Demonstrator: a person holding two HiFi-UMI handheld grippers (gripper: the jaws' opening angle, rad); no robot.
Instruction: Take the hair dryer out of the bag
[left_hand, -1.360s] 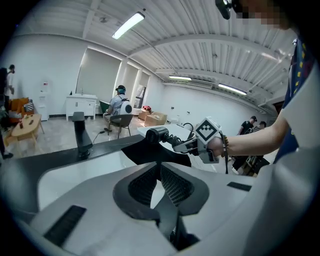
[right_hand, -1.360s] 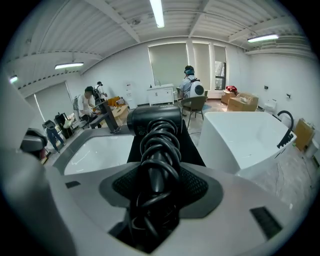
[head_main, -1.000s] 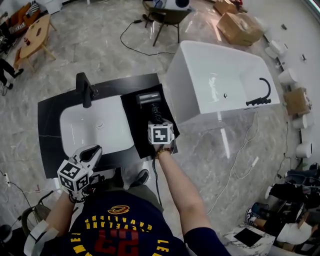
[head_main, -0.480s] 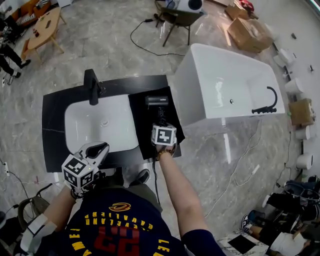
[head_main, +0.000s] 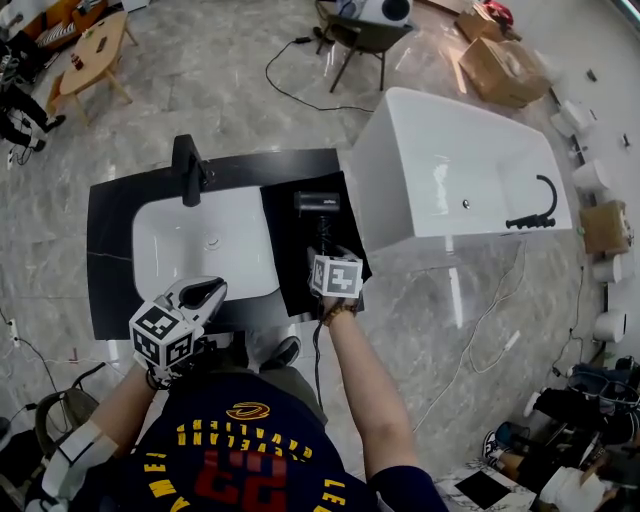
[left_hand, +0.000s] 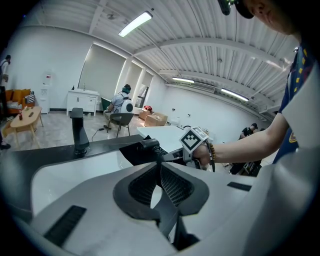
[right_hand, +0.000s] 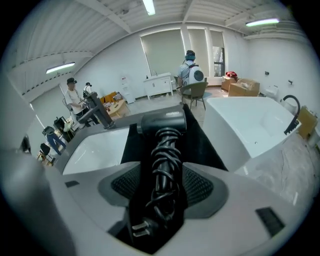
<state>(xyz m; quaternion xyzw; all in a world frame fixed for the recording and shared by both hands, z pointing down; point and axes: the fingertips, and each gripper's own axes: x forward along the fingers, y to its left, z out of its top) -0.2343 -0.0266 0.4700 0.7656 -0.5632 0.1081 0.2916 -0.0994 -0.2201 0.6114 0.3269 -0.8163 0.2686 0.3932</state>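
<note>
Right gripper (head_main: 323, 254), mid-frame, is angling down, clamping hair dryer (head_main: 317, 204) handle over bag (head_main: 288, 250); left gripper (head_main: 212, 291), lower left, is idling closed, empty.

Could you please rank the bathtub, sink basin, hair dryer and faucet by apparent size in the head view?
1. bathtub
2. sink basin
3. hair dryer and faucet: about alike, so not ranked.

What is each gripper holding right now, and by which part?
The right gripper holds the hair dryer by its cord-wrapped handle, with its jaws on either side. The left gripper holds nothing; its jaws are together.
</note>
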